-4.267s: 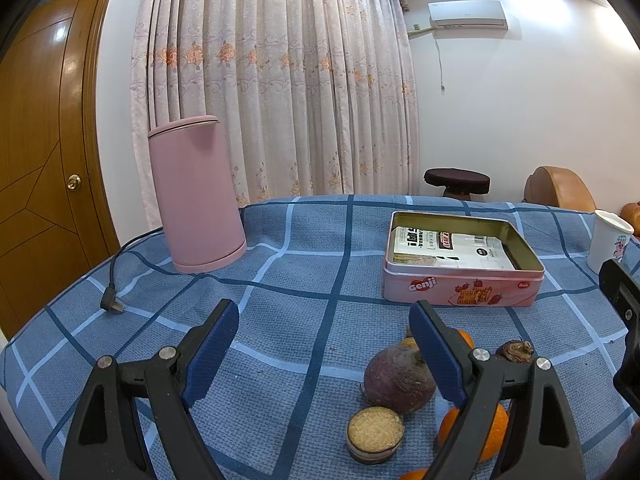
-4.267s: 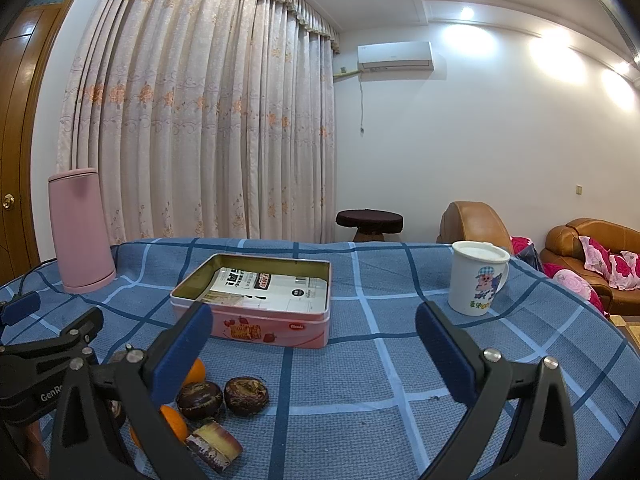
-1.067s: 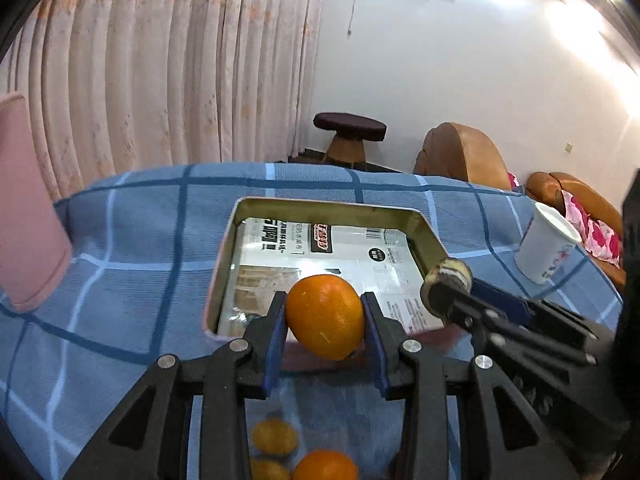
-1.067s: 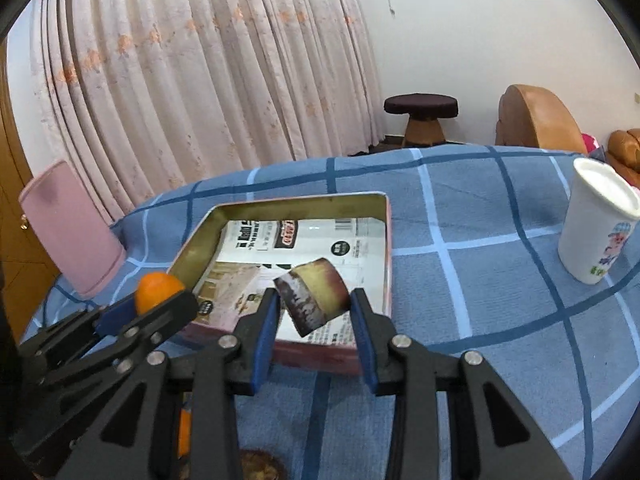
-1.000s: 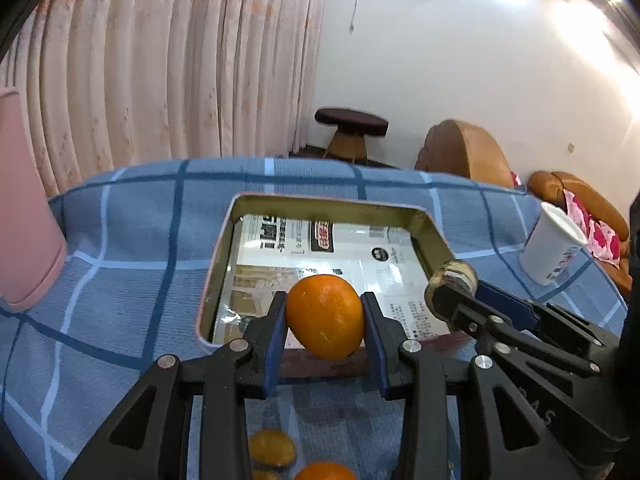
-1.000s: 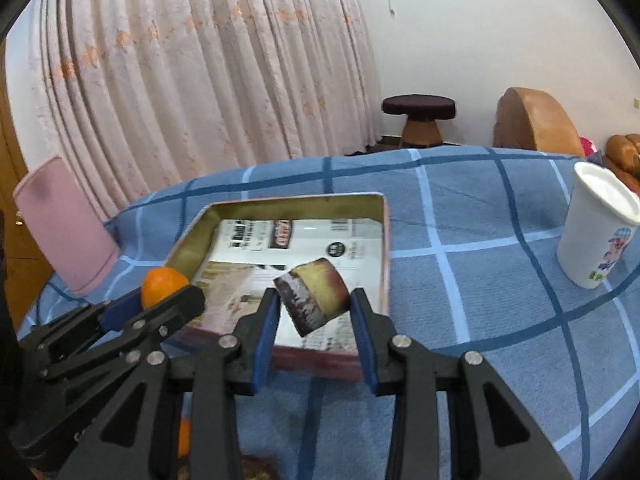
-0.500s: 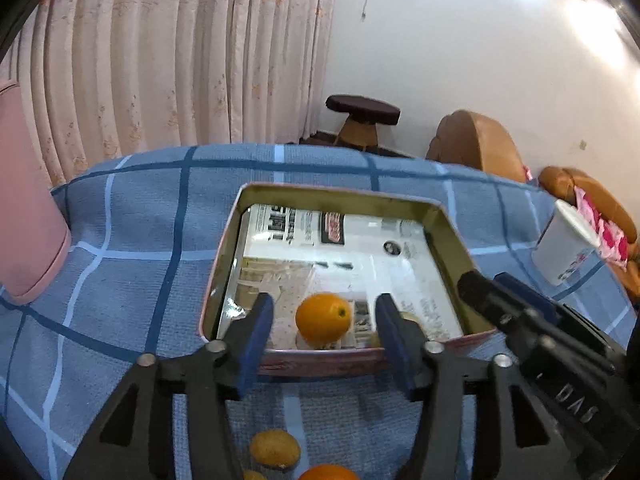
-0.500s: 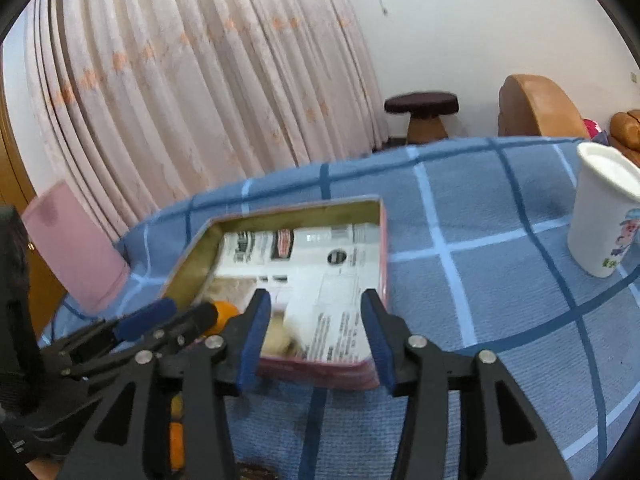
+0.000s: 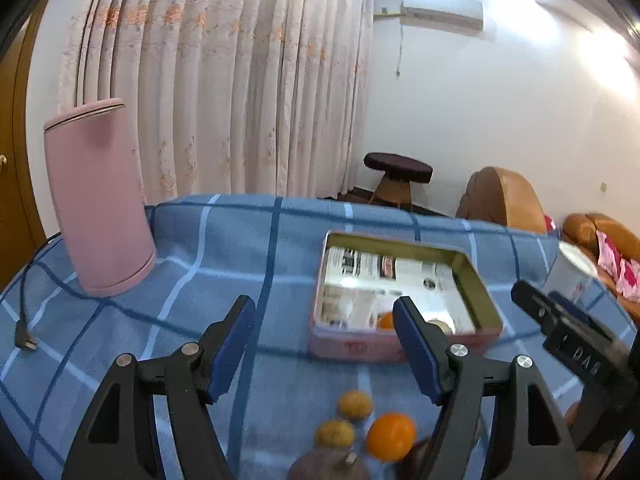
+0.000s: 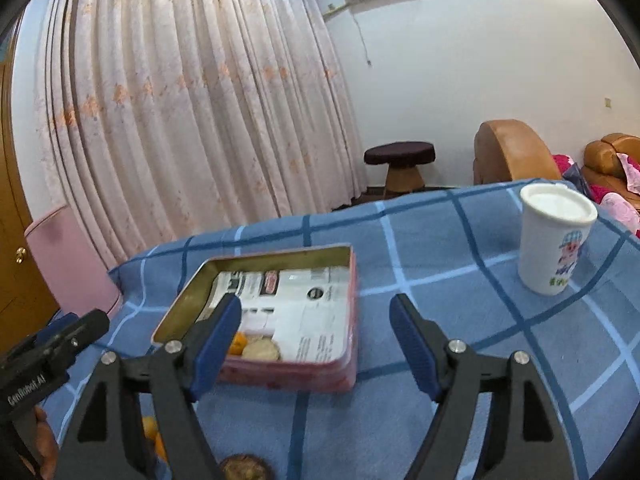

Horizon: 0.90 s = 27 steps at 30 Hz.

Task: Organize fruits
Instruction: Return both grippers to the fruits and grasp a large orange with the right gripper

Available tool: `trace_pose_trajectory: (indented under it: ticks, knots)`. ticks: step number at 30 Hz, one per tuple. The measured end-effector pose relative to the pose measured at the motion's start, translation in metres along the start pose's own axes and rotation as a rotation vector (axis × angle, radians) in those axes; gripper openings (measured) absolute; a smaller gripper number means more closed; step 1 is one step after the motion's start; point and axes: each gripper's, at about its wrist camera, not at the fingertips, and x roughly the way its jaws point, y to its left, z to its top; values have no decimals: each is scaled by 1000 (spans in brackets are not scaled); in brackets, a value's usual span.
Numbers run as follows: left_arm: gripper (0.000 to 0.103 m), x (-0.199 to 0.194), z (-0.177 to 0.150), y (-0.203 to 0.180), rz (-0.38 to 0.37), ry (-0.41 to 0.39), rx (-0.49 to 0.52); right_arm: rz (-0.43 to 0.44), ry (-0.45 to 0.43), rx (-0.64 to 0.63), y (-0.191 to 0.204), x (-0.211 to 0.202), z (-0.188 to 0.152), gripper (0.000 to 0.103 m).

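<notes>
A pink tin box (image 9: 400,347) (image 10: 304,376) lined with printed paper sits on the blue checked cloth. Inside it near the front lie an orange (image 9: 385,321) (image 10: 237,346) and a cut sugarcane piece (image 10: 262,350) (image 9: 440,324). My left gripper (image 9: 325,346) is open and empty, pulled back in front of the tin. My right gripper (image 10: 315,338) is open and empty, just before the tin. On the cloth near me lie an orange (image 9: 391,436), two small yellowish fruits (image 9: 355,405), and a purple root (image 9: 328,466). A brown round fruit (image 10: 245,467) shows at the bottom edge.
A pink kettle (image 9: 98,200) with a black cord and plug (image 9: 25,340) stands at the left. A white lidded cup (image 10: 554,236) stands right of the tin. A stool and brown sofas are beyond the table.
Both grippers opened and let go: the orange and the sugarcane piece dropped into the tin. Both grippers then drew back from the tin with jaws wide.
</notes>
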Motion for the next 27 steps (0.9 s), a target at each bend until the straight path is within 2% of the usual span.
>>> trace_pose_trajectory:
  ticks: [9, 18, 27]
  knots:
    - [72, -22, -27, 12, 19, 21, 19, 47, 83, -30, 17, -20, -32, 80]
    - [72, -49, -56, 20, 23, 42, 87, 105, 131, -146, 46, -44, -63, 80]
    - [72, -63, -81, 21, -43, 117, 124, 170, 234, -199, 59, -58, -89, 77]
